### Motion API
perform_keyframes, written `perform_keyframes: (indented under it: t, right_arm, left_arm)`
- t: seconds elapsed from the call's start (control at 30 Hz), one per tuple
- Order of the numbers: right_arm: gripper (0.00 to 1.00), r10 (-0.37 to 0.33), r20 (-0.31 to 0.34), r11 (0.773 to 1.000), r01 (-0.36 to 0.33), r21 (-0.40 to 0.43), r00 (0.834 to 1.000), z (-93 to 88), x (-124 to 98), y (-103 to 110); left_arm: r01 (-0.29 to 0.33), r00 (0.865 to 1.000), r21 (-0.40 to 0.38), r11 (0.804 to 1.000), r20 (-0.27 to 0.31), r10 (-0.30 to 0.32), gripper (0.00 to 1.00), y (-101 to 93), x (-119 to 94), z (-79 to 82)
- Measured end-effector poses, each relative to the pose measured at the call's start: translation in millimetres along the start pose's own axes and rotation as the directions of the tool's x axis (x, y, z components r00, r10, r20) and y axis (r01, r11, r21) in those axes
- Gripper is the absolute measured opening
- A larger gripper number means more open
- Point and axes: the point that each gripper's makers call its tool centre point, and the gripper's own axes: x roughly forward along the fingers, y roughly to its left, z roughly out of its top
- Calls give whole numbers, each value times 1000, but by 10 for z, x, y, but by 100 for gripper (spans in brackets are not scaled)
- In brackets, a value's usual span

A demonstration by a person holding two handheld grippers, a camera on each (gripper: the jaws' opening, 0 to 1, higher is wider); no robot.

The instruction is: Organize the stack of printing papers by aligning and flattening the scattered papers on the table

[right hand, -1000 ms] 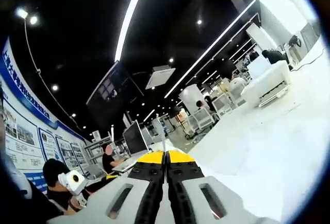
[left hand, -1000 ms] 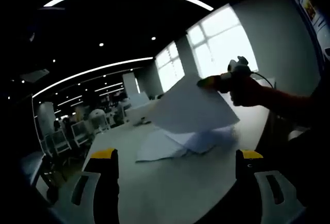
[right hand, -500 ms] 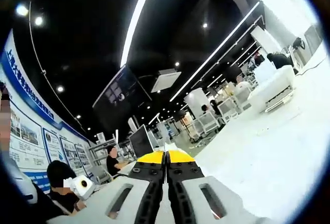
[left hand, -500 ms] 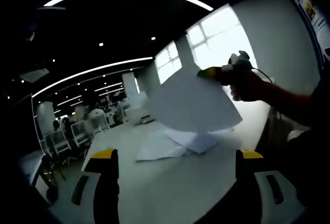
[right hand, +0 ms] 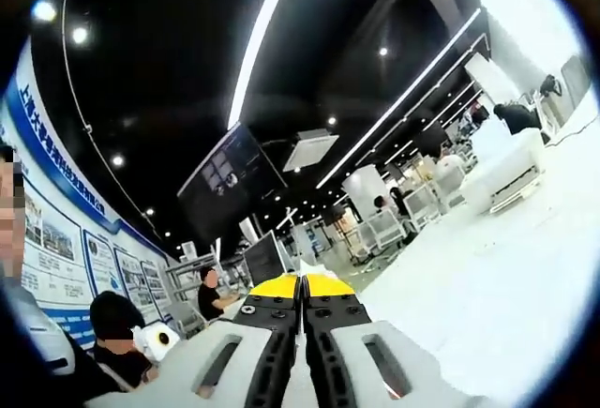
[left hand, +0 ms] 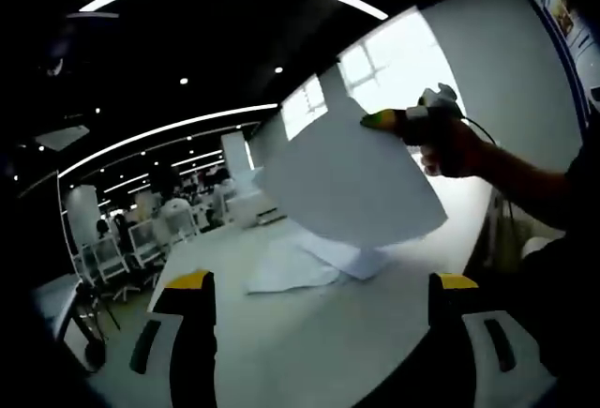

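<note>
I am holding one sheet [left hand: 352, 188] up over the table [left hand: 309, 333], my right gripper [right hand: 302, 281] pinching its edge, left gripper [left hand: 319, 286] hanging wide open. Remaining papers [left hand: 309, 263] are lying scattered below. Next, I judge, I am squaring this sheet onto them.

Dark ceiling [right hand: 169, 70], long light strips [right hand: 267, 37], bright windows [left hand: 394, 70], blue wall posters [right hand: 52, 249]

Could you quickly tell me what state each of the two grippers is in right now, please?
Left gripper: open, jaws wide apart, holding nothing.
Right gripper: shut on a thin white sheet of paper, lifted above the scattered white papers on the table.
</note>
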Motion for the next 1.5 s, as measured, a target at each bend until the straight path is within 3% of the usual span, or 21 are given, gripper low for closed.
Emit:
perform_keyframes:
  t: [0.53,1.5]
  right_arm:
    - [0,91,0,996,-91,-19,996,67,11,311]
    - [0,161,15,985,-160,-70,987,85,27,354]
  left_arm:
    - [3,1000,-9,1000,3,-3,96,5,4,-5]
    - [15,999,-38,999,36,-13,96,24,1,47]
